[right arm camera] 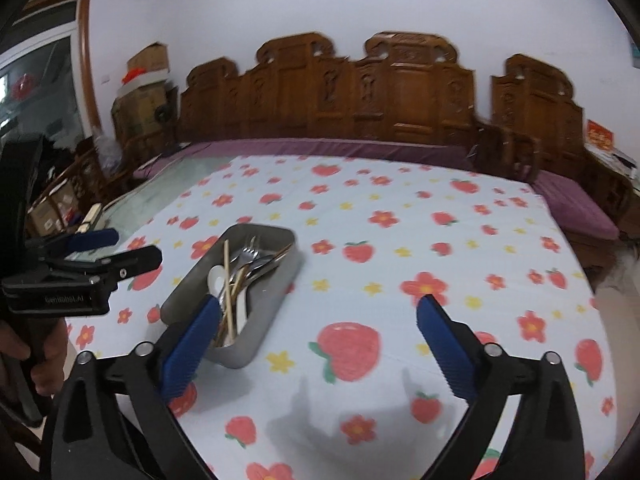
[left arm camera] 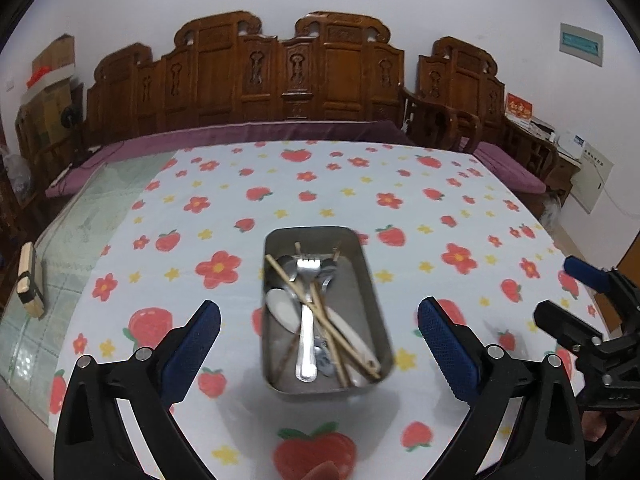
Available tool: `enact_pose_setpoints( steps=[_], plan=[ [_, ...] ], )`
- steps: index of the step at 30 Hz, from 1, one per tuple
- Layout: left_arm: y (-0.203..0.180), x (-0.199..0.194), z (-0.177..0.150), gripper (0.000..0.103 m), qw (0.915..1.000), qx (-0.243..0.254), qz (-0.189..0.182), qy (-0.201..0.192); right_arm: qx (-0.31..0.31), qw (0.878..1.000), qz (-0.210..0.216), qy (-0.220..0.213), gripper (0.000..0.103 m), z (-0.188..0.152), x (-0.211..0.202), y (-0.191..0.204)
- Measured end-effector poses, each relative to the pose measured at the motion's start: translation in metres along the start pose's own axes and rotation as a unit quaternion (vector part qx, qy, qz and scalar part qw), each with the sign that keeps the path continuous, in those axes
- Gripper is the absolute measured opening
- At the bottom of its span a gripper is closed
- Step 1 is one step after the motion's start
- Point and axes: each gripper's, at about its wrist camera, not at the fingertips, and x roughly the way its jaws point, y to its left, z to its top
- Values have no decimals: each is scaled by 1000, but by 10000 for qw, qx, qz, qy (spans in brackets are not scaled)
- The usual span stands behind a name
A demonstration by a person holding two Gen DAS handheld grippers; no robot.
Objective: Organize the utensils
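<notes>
On the left, our left gripper (left arm camera: 319,344) is wide apart and holds nothing. In the middle, the metal tray (left arm camera: 370,280) sits on the flowery tablecloth (left arm camera: 440,208). The fork (left arm camera: 306,320), white spoon (left arm camera: 282,308) and chopsticks (left arm camera: 320,316) lie in it in a jumble. On the right, our right gripper (right arm camera: 318,338) is wide apart and empty too. We think everything is put away. Next, we look for anything left out.
</notes>
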Motion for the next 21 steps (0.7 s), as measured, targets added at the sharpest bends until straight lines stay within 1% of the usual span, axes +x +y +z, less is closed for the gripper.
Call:
enact_pose_setpoints(
  steps=[5, 8, 11, 16, 21],
  plan=[
    [-31, -24, -5, 95, 9997, 138, 6, -176, 192, 9994, -235, -191, 100, -7, -39, -19],
    [-49, -38, -9, 95, 9995, 191, -60, -231, 327, 9987, -307, -241, 100, -12, -56, -28],
    [-63, -49, -14, 95, 9995, 236, 4, -224, 427, 9978, -408, -314, 100, -18, -75, -37],
    [-77, -75, -17, 95, 9993, 134, -79, -350, 485, 9963, -531, -469, 100, -21, -99, -44],
    [-88, -104, -11, 95, 9979, 185, -20, -628, 497, 9944, -605, -706, 100, -15, -124, -43]
  ],
)
